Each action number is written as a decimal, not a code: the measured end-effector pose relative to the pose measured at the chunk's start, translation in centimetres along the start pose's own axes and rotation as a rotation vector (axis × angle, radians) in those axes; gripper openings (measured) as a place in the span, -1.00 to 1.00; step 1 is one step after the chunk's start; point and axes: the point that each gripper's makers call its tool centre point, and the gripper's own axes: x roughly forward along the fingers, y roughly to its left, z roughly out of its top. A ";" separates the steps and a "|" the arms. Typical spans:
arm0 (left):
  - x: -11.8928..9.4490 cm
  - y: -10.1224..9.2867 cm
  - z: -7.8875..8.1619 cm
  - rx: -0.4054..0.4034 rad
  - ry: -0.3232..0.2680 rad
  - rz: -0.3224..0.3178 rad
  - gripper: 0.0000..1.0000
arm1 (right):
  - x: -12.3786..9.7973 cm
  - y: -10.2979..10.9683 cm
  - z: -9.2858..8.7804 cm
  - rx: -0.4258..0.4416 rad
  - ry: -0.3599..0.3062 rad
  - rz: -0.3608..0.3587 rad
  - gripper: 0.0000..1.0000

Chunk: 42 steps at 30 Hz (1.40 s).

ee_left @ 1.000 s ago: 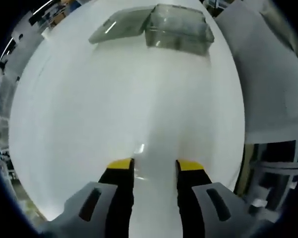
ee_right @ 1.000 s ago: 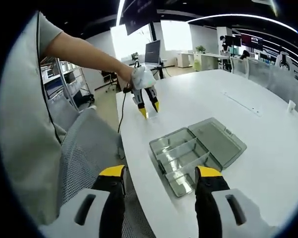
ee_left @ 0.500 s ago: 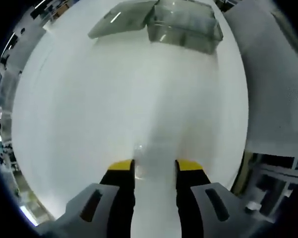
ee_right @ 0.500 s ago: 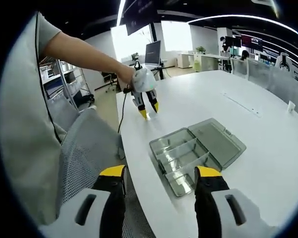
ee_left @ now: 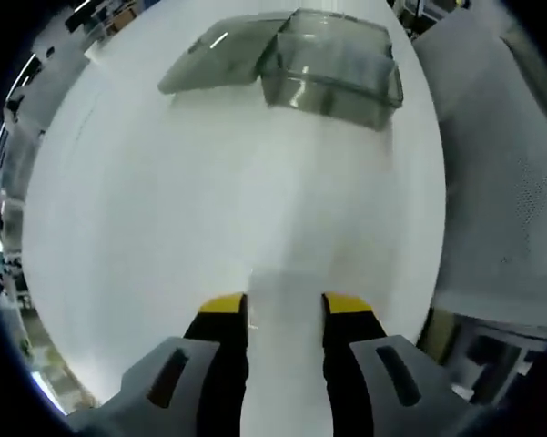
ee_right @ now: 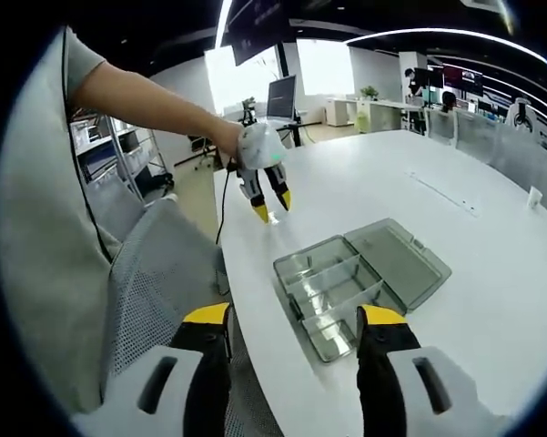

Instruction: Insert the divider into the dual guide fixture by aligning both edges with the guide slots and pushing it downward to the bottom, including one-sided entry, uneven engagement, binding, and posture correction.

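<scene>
Small clear thin plastic divider (ee_left: pixel 255 269): on white table (ee_left: pixel 146 200), just before left gripper (ee_left: pixel 283 304), jaws parted, empty. Likely light, stiff, slippery; pinch by edges. Right gripper (ee_right: pixel 293 318) parted, empty. Grey transparent compartment box (ee_right: pixel 359 269) nearby.

You are working under bright ceiling strips (ee_right: pixel 437 32) and a glowing window (ee_right: pixel 323 66) far back. In the left gripper view the white table (ee_left: pixel 164 228) is washing out and everything is smearing softly. Both views are bending hard toward their edges. The right gripper view is staying sharper, shadows faint.
</scene>
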 end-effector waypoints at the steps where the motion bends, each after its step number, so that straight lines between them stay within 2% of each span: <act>1: -0.1 0.0 0.3 0.001 -0.005 0.003 -0.45 | 0.0 0.0 0.1 0.000 -0.002 0.001 0.03; 15: -1.8 -0.8 2.9 0.034 -0.040 0.019 -0.45 | 0.2 -0.1 0.1 0.020 -0.019 0.007 0.00; 28: -4.7 -1.6 6.7 0.067 -0.112 0.074 -0.45 | 0.3 -0.6 0.0 0.059 -0.035 0.015 -0.05; 42: -7.6 -3.4 11.4 0.105 -0.207 0.136 -0.45 | 0.4 -0.8 0.4 0.133 -0.066 0.022 -0.15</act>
